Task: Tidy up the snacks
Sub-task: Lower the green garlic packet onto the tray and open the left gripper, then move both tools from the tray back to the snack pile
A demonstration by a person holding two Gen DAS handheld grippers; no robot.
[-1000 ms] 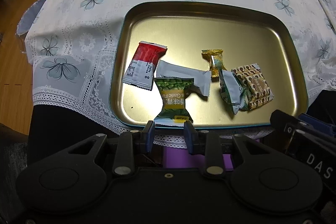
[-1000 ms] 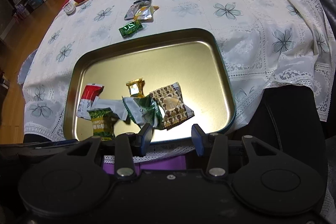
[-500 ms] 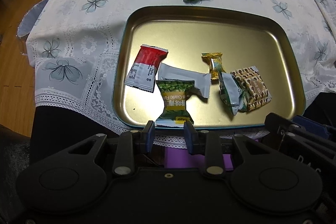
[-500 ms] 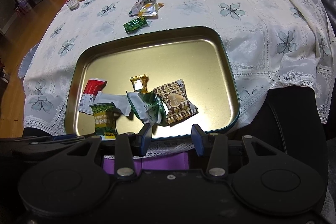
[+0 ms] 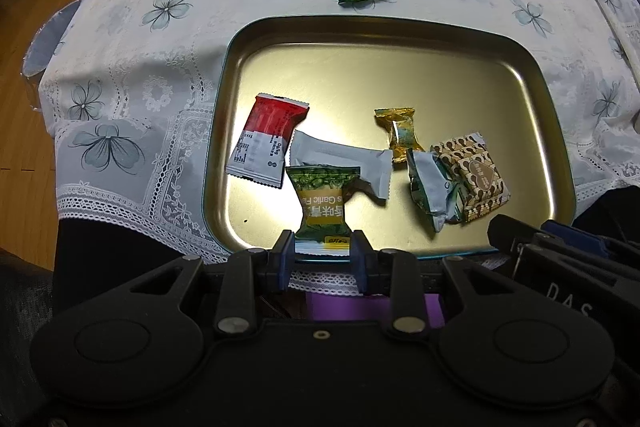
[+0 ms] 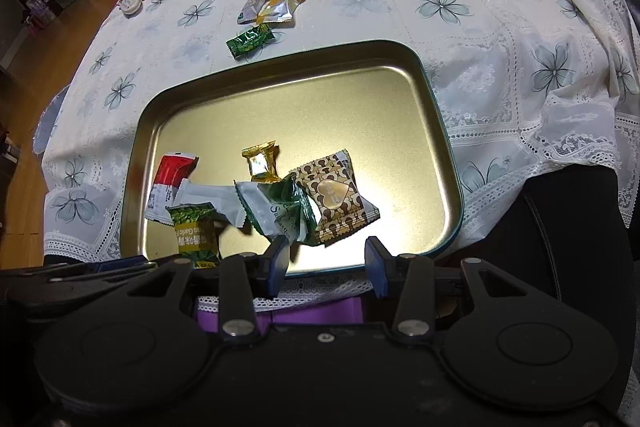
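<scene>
From your left wrist view, your left claw is pinched on the bottom edge of the green snack packet, its long axis pointing away from you above the tray, ready to drop. From your right wrist view, your right claw gapes wide, holding nothing, at the tray's near rim

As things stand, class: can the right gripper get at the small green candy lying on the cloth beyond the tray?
Probably yes: the right gripper is open and empty, and nothing stands above the tray between it and the green candy.
</scene>
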